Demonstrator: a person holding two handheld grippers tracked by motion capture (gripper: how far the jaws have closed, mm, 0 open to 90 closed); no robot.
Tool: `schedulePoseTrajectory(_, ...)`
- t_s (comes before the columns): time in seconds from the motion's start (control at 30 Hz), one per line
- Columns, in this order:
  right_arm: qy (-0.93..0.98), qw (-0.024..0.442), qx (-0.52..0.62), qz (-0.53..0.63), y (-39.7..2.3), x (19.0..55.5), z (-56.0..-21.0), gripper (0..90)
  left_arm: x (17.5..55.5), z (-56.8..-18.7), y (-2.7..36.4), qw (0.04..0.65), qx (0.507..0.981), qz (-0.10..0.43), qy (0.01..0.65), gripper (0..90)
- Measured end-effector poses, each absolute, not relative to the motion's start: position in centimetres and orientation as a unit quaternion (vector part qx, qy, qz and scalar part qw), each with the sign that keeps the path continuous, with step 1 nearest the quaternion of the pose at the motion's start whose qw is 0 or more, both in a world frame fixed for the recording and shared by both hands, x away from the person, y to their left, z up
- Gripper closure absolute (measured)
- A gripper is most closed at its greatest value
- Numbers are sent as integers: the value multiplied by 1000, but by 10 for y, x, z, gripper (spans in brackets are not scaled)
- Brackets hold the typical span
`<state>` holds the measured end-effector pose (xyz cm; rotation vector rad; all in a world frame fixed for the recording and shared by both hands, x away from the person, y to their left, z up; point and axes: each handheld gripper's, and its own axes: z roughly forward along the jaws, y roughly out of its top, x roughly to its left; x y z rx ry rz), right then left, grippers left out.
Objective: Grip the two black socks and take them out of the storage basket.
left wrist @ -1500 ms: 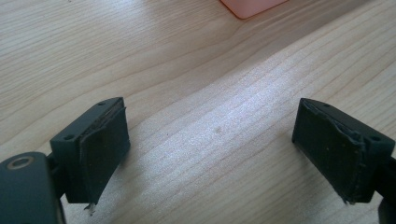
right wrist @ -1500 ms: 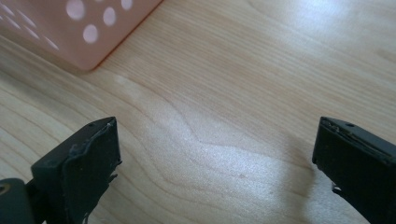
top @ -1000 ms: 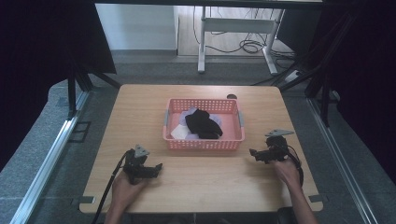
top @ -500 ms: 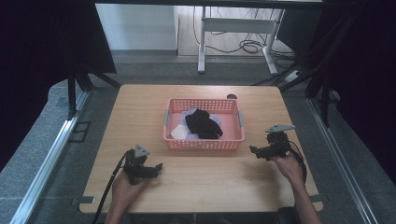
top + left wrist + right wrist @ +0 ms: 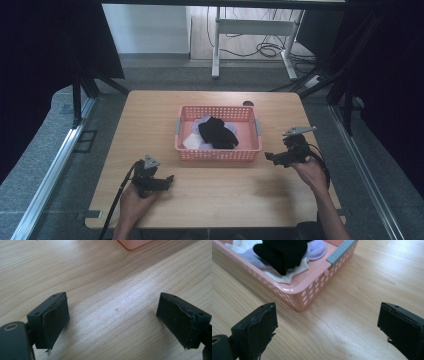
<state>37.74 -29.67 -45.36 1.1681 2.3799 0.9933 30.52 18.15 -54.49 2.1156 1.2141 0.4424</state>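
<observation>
A lab: black curtains (image 5: 45, 60) and floor cables (image 5: 260, 47) ring the table (image 5: 150, 115).

Right tool (image 5: 270, 157) has edged nearer the basket (image 5: 218, 154).

One pink basket (image 5: 218, 150), one black garment (image 5: 218, 132), two grippers.

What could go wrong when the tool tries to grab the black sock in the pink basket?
1. The black sock lies on top of the white cloth and purple cloth, so the right tool, now open beside the basket, might pinch those too.
2. The basket looks light; pulling the sock could drag or tip it.
3. The right tool points at the basket's corner, so it might bump the rim going in.
</observation>
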Motion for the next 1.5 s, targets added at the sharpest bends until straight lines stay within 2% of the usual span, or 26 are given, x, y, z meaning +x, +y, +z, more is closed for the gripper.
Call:
schedulePoseTrajectory(0.33,837,130,391,359,-285,394,-426,18,305,-545,182,323,809,169,461,106)
schedulePoseTrajectory(0.57,847,112,378,357,-262,412,-409,35,305,-545,182,323,809,169,462,106)
schedulePoseTrajectory(0.83,859,94,372,337,-238,427,-406,54,305,-545,182,323,809,169,462,106)
schedulePoseTrajectory(1.1,878,87,355,310,-212,445,-410,14,305,-545,182,323,809,169,462,106)
schedulePoseTrajectory(1.17,880,90,354,305,-205,450,-411,34,305,-545,182,323,809,169,462,106)
schedulePoseTrajectory(1.3,886,90,346,297,-192,458,-413,145,305,-545,182,323,809,169,462,106)
schedulePoseTrajectory(1.37,890,88,341,290,-185,462,-414,165,305,-545,182,323,809,169,462,106)
schedulePoseTrajectory(1.4,895,87,333,283,-178,465,-416,209,305,-545,182,323,809,169,462,106)
schedulePoseTrajectory(1.5,898,83,329,281,-171,468,-419,244,305,-545,182,323,809,169,462,106)
